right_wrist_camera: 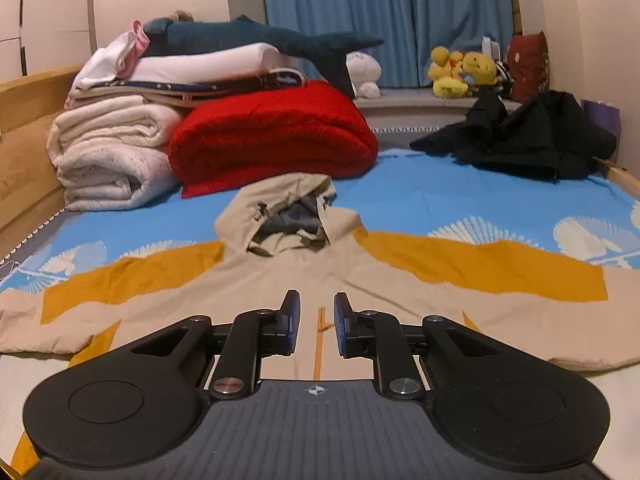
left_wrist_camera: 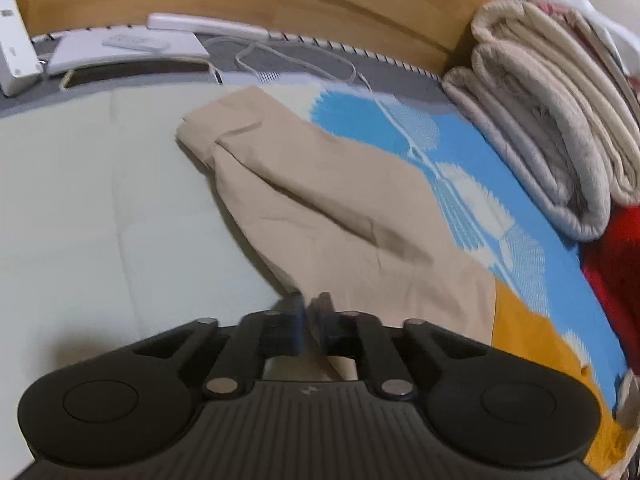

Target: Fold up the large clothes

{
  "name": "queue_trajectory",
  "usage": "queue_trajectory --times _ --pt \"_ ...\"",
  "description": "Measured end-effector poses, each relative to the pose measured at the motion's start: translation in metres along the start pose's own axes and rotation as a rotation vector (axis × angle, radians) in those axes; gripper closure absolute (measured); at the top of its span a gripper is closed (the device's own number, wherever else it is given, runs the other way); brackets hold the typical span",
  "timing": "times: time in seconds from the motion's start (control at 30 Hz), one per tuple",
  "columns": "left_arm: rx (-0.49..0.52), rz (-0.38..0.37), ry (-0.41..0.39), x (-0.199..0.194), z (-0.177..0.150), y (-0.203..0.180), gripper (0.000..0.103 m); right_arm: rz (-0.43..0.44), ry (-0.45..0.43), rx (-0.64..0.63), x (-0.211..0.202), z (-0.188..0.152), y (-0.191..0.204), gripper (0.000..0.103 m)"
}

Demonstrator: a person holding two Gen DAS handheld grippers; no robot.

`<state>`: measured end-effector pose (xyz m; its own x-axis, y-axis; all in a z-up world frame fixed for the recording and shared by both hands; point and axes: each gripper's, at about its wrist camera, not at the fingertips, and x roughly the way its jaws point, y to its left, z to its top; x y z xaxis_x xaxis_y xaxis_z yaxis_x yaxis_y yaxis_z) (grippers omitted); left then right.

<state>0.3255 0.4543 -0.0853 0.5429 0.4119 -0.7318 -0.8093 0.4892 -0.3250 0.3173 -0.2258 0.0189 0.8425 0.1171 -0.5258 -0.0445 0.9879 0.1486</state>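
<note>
While beige hoodie point(right_wrist_camera: 320, 280) lies flat mid-bed, left gripper point(left_wrist_camera: 310, 312) clamped on its sleeve point(left_wrist_camera: 320, 200), right gripper point(right_wrist_camera: 316, 312) fingers apart over the zipper point(right_wrist_camera: 319, 344), blankets point(right_wrist_camera: 200, 132) stacked at the headboard-side edge.

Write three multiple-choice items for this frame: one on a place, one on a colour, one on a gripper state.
1. Where does the red blanket lie?
A. beyond the hood of the jacket
B. on the window ledge
C. under the jacket

2. What colour are the curtains?
A. green
B. blue
C. white

3. How is the left hand-held gripper?
A. wide open above the bed
B. out of view
C. shut on the jacket

Key:
1 A: the red blanket sits past the hood of the jacket.
2 B: the curtains are blue.
3 C: the left hand-held gripper has its fingers pinched on beige cloth, while the right hand-held gripper is open.
</note>
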Motion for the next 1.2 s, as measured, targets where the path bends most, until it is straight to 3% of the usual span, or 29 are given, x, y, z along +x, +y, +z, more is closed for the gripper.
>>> queue_trajectory --times 0.07,0.17,0.27,0.37,0.43,0.47,0.53,0.6,0.67,0.73,0.8,0.83,0.9,0.97,1.07,1.13,1.2 --pt "0.014 0.002 -0.034 -0.008 0.0 -0.006 0.103 0.011 0.003 0.01 0.0 -0.002 -0.001 0.085" --pt "0.037 0.005 -0.091 -0.022 0.003 -0.019 0.103 0.019 0.01 -0.004 0.0 -0.003 0.002 0.095" --pt "0.104 0.007 -0.179 -0.048 0.006 -0.046 0.103 0.014 0.03 -0.006 0.001 -0.005 0.002 0.095" --pt "0.216 -0.079 -0.289 -0.087 0.005 -0.094 0.103 0.006 0.049 0.021 0.003 -0.003 -0.001 0.096" --pt "0.314 -0.191 -0.359 -0.124 -0.005 -0.133 0.103 0.012 0.049 0.033 0.003 -0.003 -0.002 0.097" --pt "0.364 -0.282 -0.379 -0.147 -0.015 -0.154 0.103 0.014 0.049 0.03 0.002 -0.003 -0.001 0.097" --pt "0.464 -0.441 -0.376 -0.183 -0.04 -0.19 0.103 0.019 0.048 0.023 0.0 -0.003 0.001 0.098" --pt "0.587 -0.633 -0.302 -0.217 -0.082 -0.226 0.103 0.027 0.051 0.023 -0.002 -0.003 0.002 0.098" --pt "0.737 -0.788 -0.164 -0.236 -0.134 -0.257 0.103 0.03 0.056 0.018 -0.004 -0.003 0.003 0.098" --pt "0.896 -0.873 -0.029 -0.244 -0.193 -0.279 0.1 0.033 0.067 0.021 -0.005 -0.003 0.003 0.098" --pt "1.024 -0.88 0.11 -0.245 -0.237 -0.291 0.087 0.032 0.089 0.035 -0.003 -0.003 0.002 0.097" --pt "1.055 -0.883 0.13 -0.248 -0.245 -0.291 0.079 0.027 0.101 0.051 -0.002 -0.003 0.001 0.096" --pt "1.055 -0.863 0.076 -0.256 -0.238 -0.286 0.073 0.02 0.118 0.089 0.0 -0.003 -0.003 0.088" --pt "0.966 -0.789 0.059 -0.259 -0.212 -0.277 0.07 0.028 0.13 0.137 0.0 -0.001 -0.008 0.086" --pt "0.745 -0.597 0.105 -0.252 -0.168 -0.261 0.07 0.042 0.133 0.185 0.0 0.004 -0.011 0.086" --pt "0.687 -0.55 0.104 -0.251 -0.158 -0.256 0.07 0.065 0.126 0.189 -0.002 0.007 -0.007 0.086" --pt "0.703 -0.564 0.091 -0.242 -0.167 -0.249 0.07 0.089 0.119 0.173 -0.003 0.009 0.0 0.086"
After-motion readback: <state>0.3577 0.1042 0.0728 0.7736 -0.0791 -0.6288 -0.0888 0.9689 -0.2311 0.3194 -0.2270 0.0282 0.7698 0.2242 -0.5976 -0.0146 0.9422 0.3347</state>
